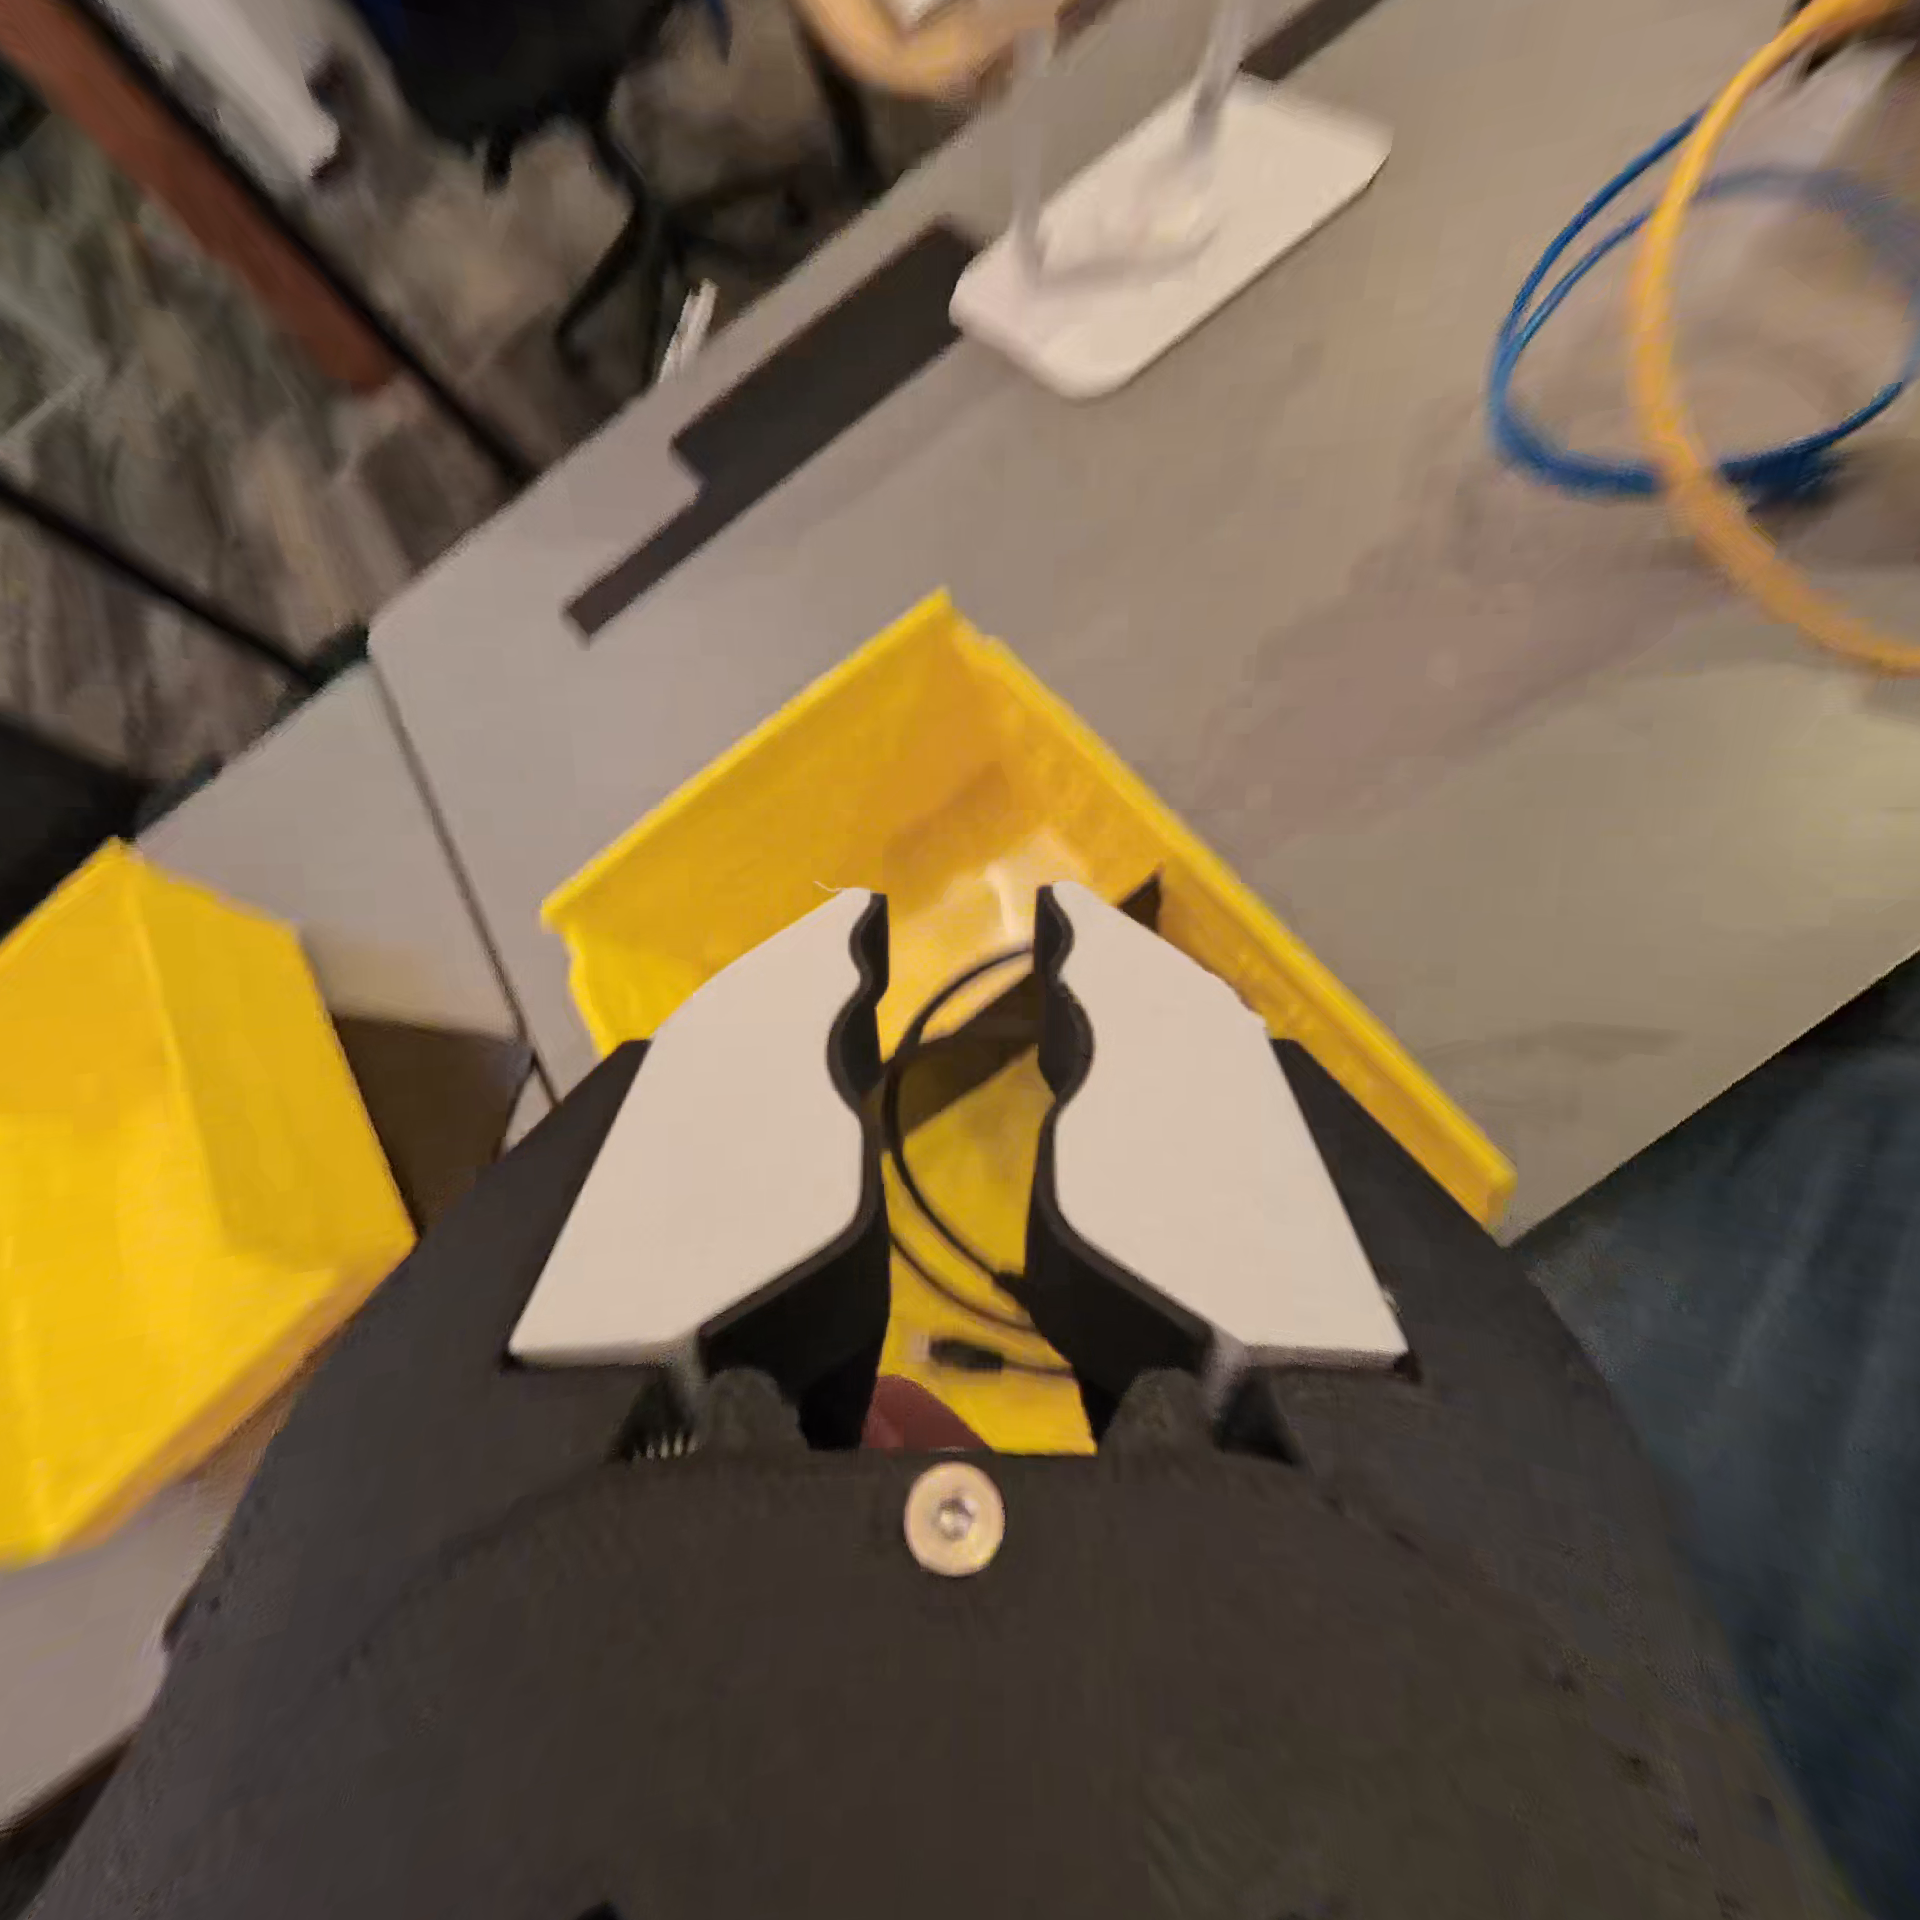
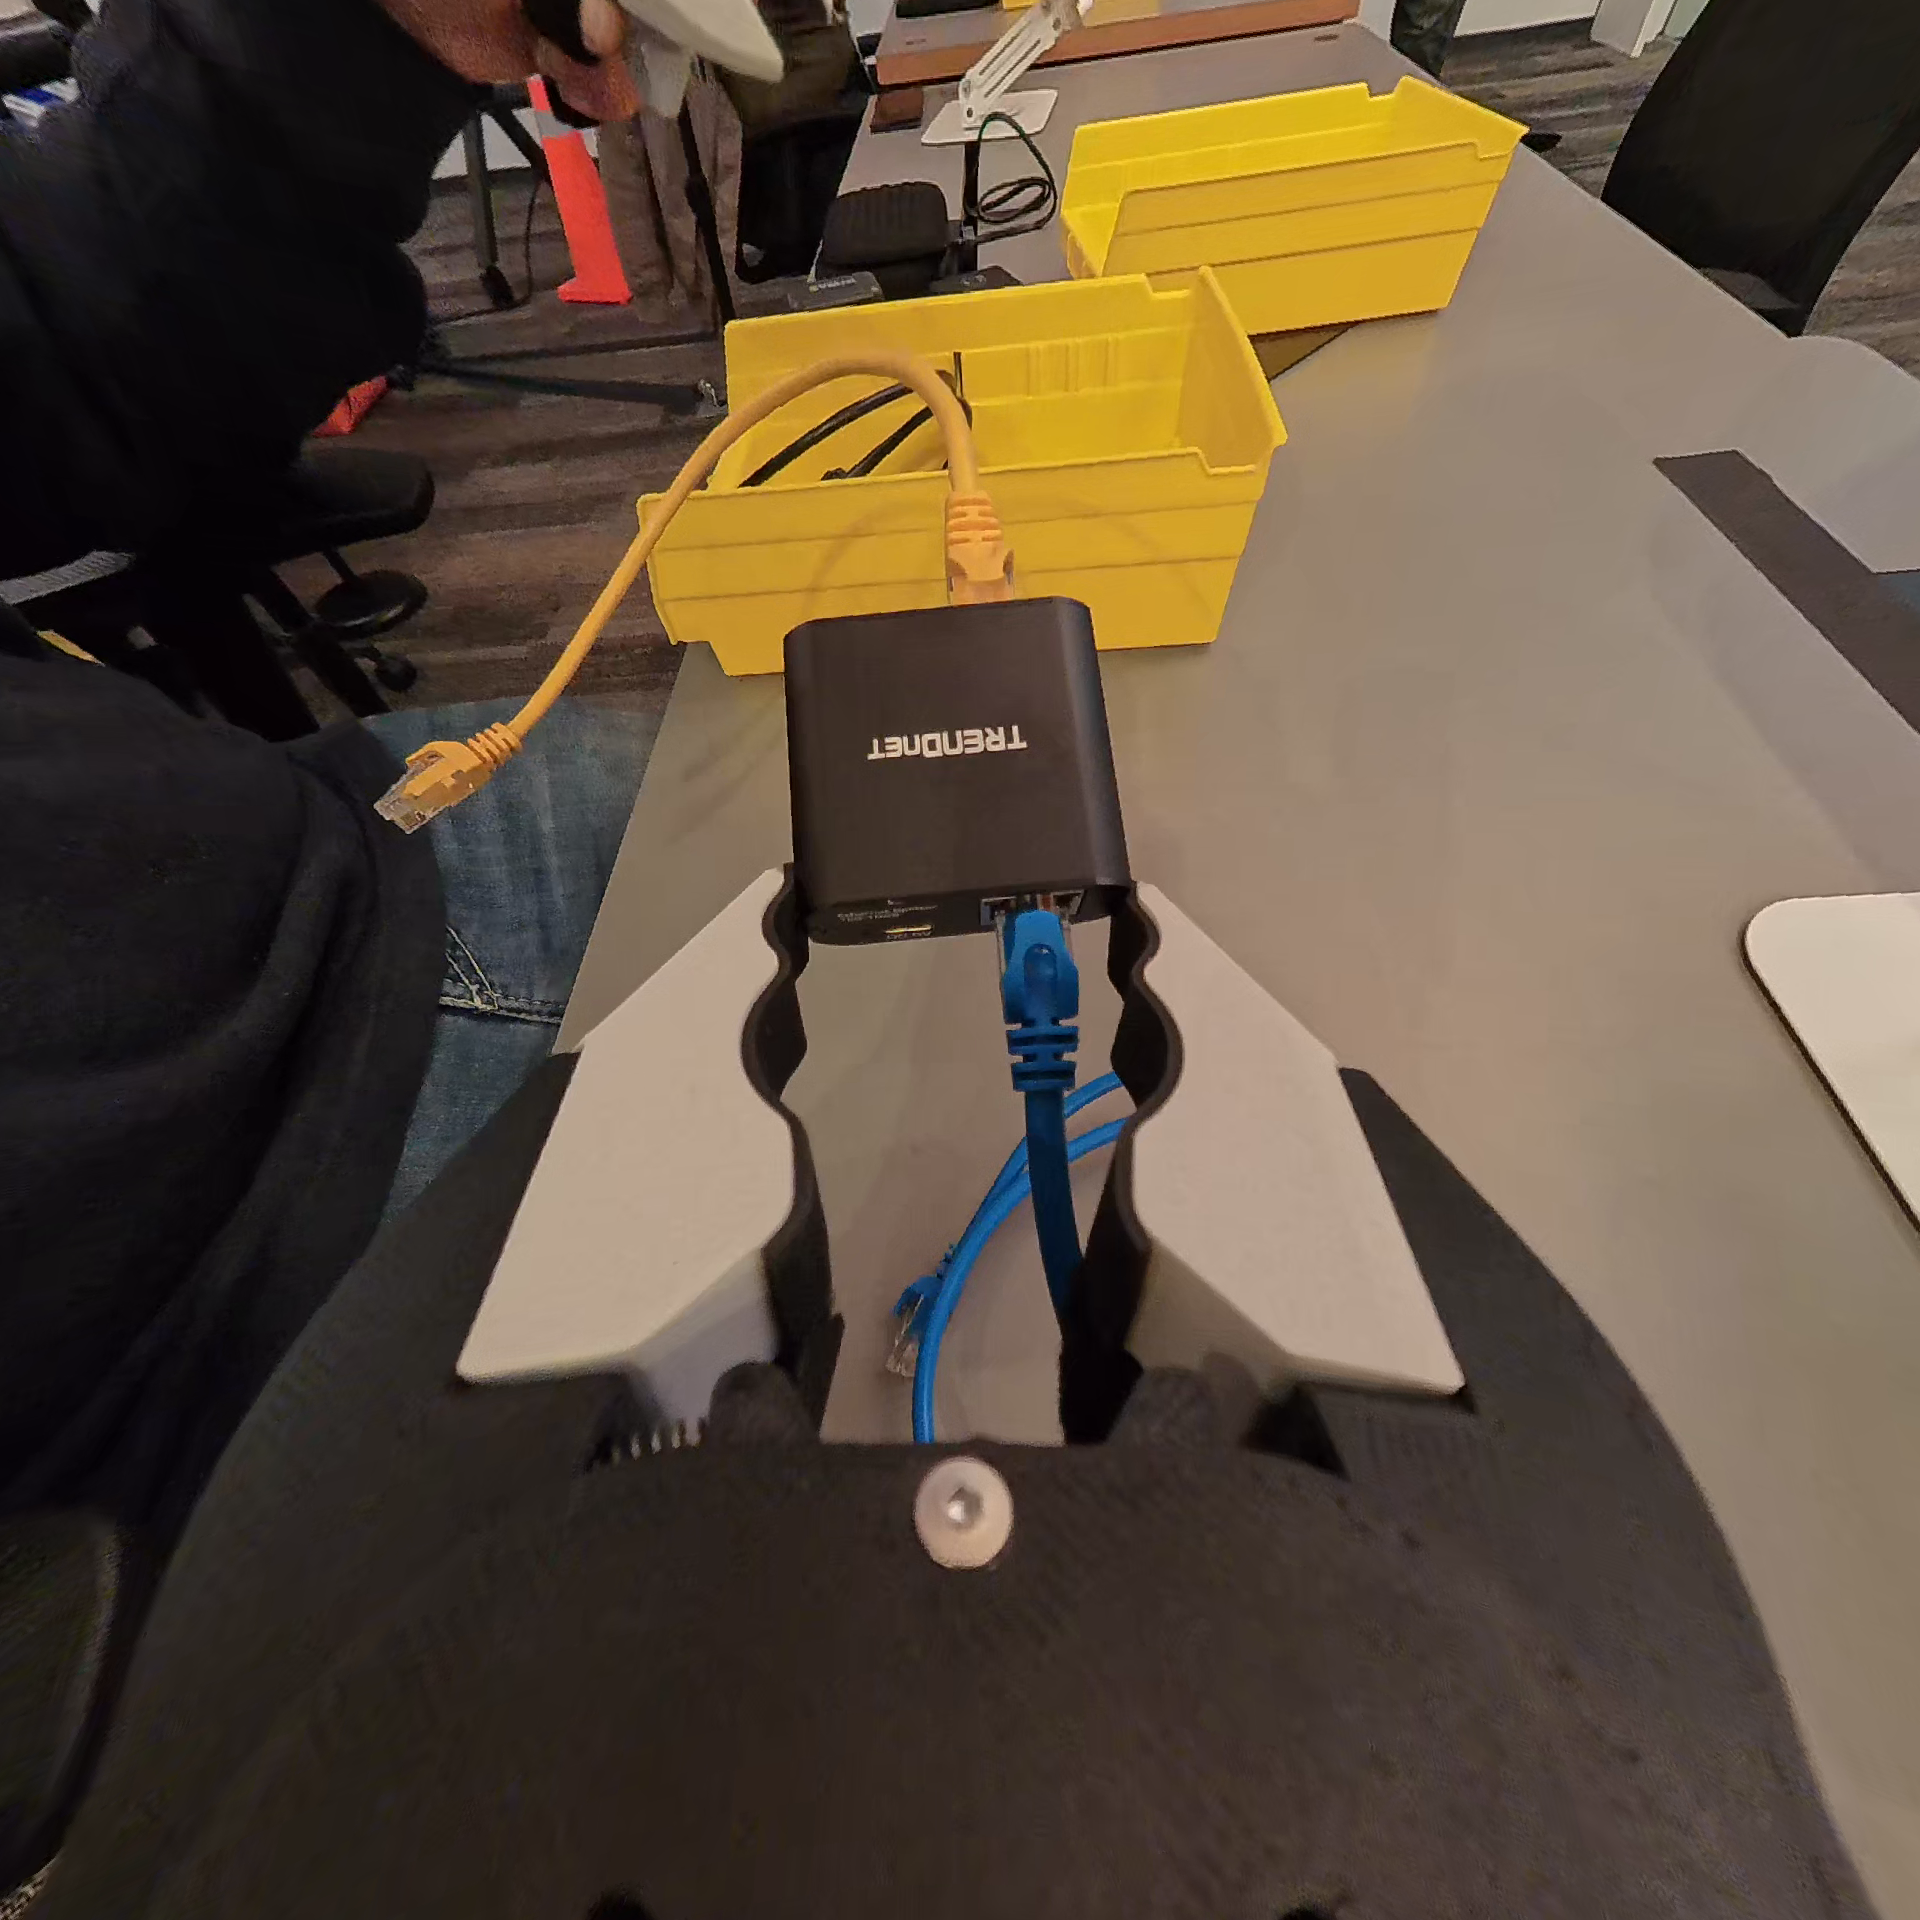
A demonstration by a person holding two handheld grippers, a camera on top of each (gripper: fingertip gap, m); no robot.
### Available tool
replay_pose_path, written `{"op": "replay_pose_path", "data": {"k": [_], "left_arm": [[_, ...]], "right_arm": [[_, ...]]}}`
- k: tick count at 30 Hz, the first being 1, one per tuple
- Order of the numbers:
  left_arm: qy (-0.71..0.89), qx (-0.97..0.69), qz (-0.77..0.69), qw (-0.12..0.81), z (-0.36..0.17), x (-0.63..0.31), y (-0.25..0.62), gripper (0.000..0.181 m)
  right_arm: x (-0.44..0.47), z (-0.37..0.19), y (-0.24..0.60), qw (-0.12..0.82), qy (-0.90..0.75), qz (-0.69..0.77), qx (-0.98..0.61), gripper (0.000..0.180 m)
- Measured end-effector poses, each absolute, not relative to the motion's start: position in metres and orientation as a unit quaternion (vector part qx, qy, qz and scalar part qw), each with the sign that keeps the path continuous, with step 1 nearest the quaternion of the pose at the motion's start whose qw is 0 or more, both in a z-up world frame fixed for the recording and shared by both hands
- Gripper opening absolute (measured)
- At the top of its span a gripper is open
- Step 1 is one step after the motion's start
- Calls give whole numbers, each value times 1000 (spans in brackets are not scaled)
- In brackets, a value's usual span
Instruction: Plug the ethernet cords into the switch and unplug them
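In the right wrist view the black switch (image 2: 951,758) lies on the grey table (image 2: 1455,727). My right gripper (image 2: 961,902) clamps the switch's near end, one fingertip against each side. A blue ethernet cord (image 2: 1039,997) is plugged into a near port, and its other plug (image 2: 902,1340) lies loose between my fingers. A yellow ethernet cord (image 2: 977,551) is plugged into the far side, and its free plug (image 2: 431,784) hangs off the table's left edge. My left gripper (image 1: 961,904) is open and empty, hovering over a yellow bin (image 1: 727,831). Blurred blue loops (image 1: 1558,416) and yellow loops (image 1: 1683,436) show at the upper right.
Two yellow bins (image 2: 1143,488) (image 2: 1299,208) stand beyond the switch; the nearer holds black cables. In the left view a thin black cable (image 1: 914,1091) lies in the bin, a second yellow bin (image 1: 156,1143) stands left, and a white stand base (image 1: 1164,249) behind. A person's jeans (image 2: 520,883) are at the table's left.
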State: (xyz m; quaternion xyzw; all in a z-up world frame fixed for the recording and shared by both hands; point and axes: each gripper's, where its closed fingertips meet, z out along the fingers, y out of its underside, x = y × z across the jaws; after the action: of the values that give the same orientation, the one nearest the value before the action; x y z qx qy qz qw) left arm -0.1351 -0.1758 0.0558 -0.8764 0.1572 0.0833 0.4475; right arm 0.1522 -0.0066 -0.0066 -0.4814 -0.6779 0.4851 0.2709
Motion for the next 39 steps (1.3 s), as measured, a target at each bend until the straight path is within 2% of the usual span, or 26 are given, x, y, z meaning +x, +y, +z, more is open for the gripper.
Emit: {"op": "replay_pose_path", "data": {"k": [1,6,10,12,16,17,19,23,32,39], "left_arm": [[142,-889,91,426,41,-146,-185,26],[91,-931,119,334,-37,-181,-210,34],[37,-955,104,277,-83,-194,-205,47],[31,-959,149,241,-99,-209,-204,50],[17,-957,211,199,-119,-230,-199,35],[13,-958,210,197,-122,-231,-198,22],[4,-955,224,195,-121,-236,-197,9],[9,-943,231,239,-94,-234,-192,5],[74,-891,248,374,20,-211,-174,5],[165,-854,179,460,80,-159,-136,5]], "right_arm": [[152,-7,-7,270,-679,485,-481,59],[150,-10,-11,265,-684,479,-482,59],[149,-11,-14,263,-687,477,-481,58],[149,-11,-16,263,-689,476,-479,59],[148,-12,-16,262,-690,475,-479,59],[148,-13,-15,262,-690,476,-479,59],[149,-13,-15,262,-690,475,-480,59],[151,-12,-13,265,-688,477,-479,58],[155,-4,-9,274,-683,479,-479,59],[160,5,-9,284,-683,474,-477,59]]}}
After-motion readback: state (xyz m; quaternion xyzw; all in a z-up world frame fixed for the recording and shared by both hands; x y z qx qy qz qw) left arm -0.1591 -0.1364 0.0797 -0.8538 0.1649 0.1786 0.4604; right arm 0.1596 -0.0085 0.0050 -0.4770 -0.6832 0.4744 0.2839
